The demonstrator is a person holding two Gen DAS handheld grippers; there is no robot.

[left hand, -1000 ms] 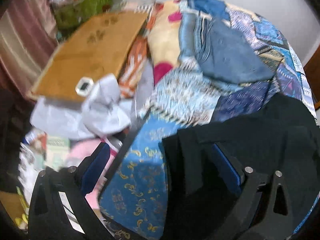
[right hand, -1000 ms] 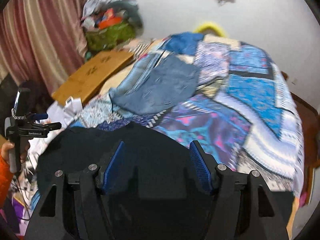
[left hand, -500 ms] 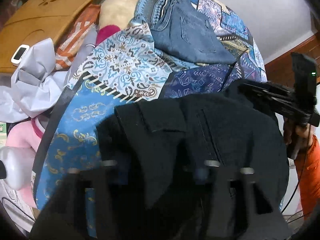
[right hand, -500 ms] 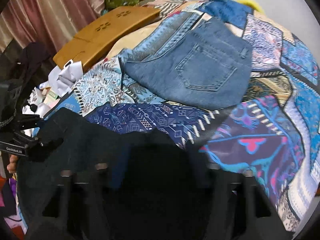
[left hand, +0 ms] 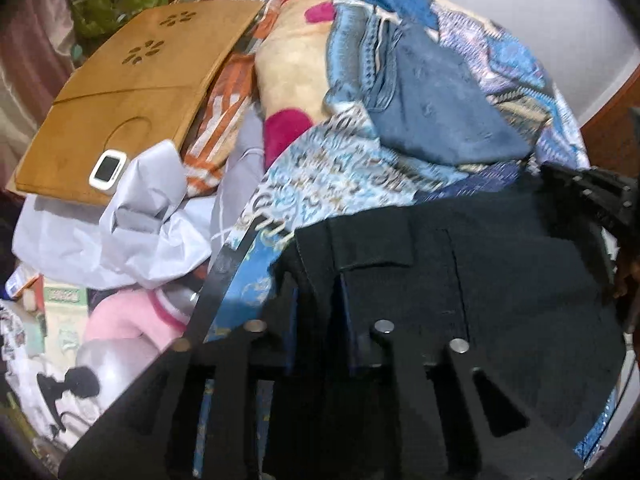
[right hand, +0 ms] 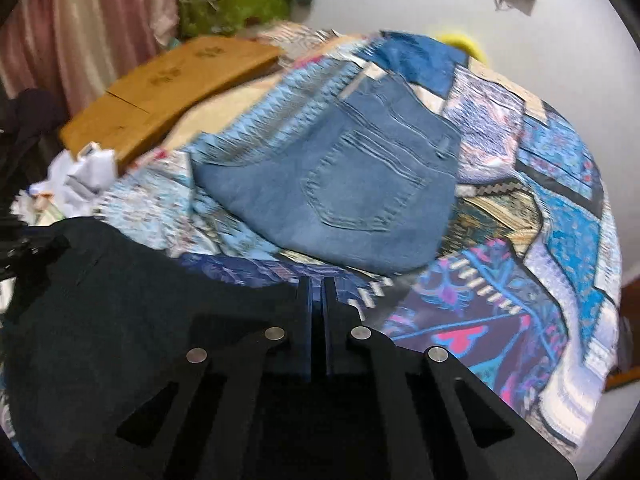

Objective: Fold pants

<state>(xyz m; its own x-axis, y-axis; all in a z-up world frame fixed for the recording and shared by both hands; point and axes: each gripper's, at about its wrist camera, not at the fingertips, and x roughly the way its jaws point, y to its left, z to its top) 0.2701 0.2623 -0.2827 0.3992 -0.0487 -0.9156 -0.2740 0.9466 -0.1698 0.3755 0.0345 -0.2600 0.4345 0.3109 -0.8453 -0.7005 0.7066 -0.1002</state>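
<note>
A: Left wrist view, far left first. Wooden lap board [left hand: 132,104] lies tilted at the bed's edge, a small white device [left hand: 108,168] on its near corner. Crumpled white sheet [left hand: 132,220] just below it, pink garment [left hand: 132,320] under that.

B: And the left gripper [left hand: 320,304]?

A: Its jaws have just been closing. They now stand narrow, with a fold of the black pants [left hand: 460,280] between them at the waistband corner. The cloth bunches up between the fingers, so I read it as clamped on the fabric. Frame is blurred, pads barely visible.

B: Pants location?

A: Spread on the patchwork bedspread [left hand: 340,168] at the near edge of the bed, filling the lower right of that view. Folded blue jeans [left hand: 440,120] lie farther up the bed, apart from the black pair.

B: Right wrist view, left to right?

A: Striped curtain [right hand: 80,32] far left, green bag [right hand: 232,8] by the wall, board [right hand: 168,84] below it. Black pants [right hand: 120,300] at lower left, jeans [right hand: 352,184] in the middle, bedspread [right hand: 540,280] running right.

B: Right gripper [right hand: 318,292]?

A: Fingers brought together, only a sliver between the blue pads. Black cloth lies under them at the pants' right edge; the pads pinch that edge.
</note>
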